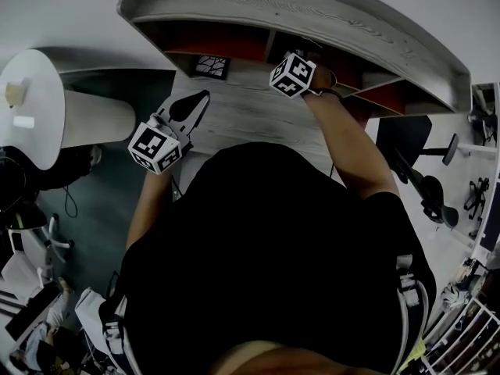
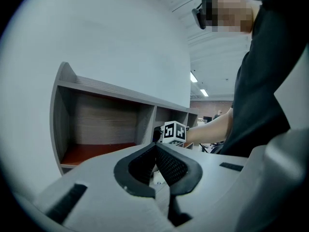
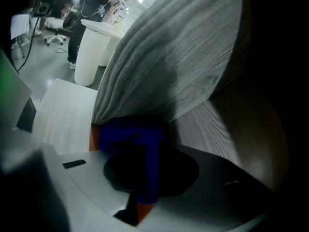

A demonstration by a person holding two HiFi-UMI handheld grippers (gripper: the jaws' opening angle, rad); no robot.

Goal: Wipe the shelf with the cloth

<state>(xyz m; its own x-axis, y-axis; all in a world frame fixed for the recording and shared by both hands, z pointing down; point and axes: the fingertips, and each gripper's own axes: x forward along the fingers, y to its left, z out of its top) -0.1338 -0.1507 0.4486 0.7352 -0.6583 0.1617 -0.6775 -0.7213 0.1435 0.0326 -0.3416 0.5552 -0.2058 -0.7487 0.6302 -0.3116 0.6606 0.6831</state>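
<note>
Wiping looked to be the step in hand: the right gripper [image 3: 145,170] had its jaws pinching the blue cloth [image 3: 131,135], which bunched just ahead of the tips inside a compartment of the shelf [image 1: 328,18]. The left gripper [image 2: 155,151] hung idle, jaws pressed together on nothing, the shelf well ahead of them. Next move, I'd say, called for dragging the cloth along the compartment floor under steady pressure. Too dark to tell whether the cloth touched the board; from the head view the right jaws were hidden inside the shelf

White round table [image 1: 43,100] left — dark floor [image 1: 98,198], ceiling strip lights [image 2: 193,77].
</note>
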